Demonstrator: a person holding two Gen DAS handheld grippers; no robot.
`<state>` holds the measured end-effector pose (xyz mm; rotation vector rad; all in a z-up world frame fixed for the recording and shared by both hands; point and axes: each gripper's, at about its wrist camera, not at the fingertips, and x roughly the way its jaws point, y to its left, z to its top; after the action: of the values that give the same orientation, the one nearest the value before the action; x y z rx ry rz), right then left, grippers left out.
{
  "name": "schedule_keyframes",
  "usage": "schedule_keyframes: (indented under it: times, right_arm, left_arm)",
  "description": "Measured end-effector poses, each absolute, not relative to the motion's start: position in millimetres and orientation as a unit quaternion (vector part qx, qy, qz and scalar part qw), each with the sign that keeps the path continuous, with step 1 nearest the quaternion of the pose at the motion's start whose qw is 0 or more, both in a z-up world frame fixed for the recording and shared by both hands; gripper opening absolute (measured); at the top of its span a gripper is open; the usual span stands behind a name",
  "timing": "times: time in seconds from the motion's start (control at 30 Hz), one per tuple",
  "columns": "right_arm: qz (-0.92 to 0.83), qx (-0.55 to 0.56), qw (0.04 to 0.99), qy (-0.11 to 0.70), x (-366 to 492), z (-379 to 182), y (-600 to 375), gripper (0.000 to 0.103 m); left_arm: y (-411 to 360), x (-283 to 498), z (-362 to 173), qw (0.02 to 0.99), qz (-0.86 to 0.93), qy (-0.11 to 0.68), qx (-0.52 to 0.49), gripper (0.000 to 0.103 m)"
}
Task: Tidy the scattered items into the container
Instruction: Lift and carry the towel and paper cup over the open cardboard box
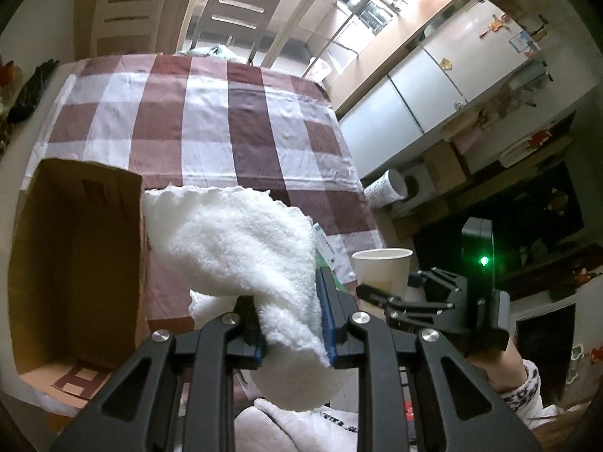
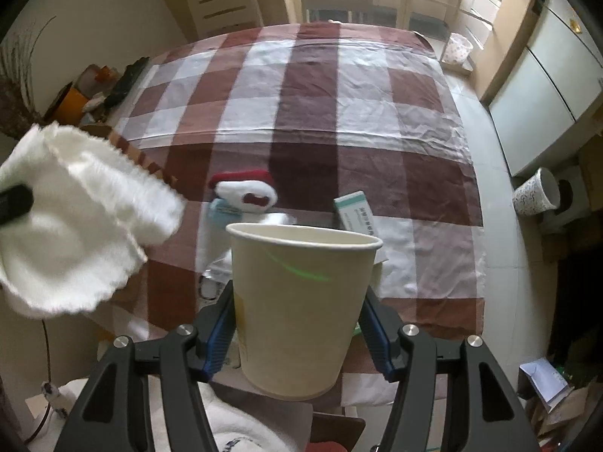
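**Towel and cup lifted toward the box**

The left gripper [image 1: 292,333] clenched a white fluffy towel [image 1: 241,248]; the right gripper [image 2: 297,333] gripped a paper cup [image 2: 297,309] by its sides. The open cardboard box [image 1: 75,248] sat just left of the towel: best lowered inside before release. Beyond, a checked tablecloth [image 2: 339,120], chairs and kitchen.

The left tool [image 1: 292,333] fills the bottom centre of its own view, its 2 blue-padded fingers [image 1: 327,324] nipped close on a white towel [image 1: 241,241]. The right tool [image 2: 297,327] sits low centre in its view, fingers clamped on both sides of a paper cup [image 2: 297,301], pointing steeply down. A hand [image 1: 501,365] shows lower right.
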<state>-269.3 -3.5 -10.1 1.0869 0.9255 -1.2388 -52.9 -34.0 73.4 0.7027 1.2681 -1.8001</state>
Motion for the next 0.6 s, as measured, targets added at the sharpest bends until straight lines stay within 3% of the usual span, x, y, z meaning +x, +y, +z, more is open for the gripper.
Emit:
schedule_keyframes:
  times: [0.6]
  right_arm:
    - [-0.522, 0.390, 0.640, 0.407, -197, 71, -29, 0.062]
  left_arm:
    - [-40, 18, 142, 0.414, -0.729, 0.479, 0.261, 0.023]
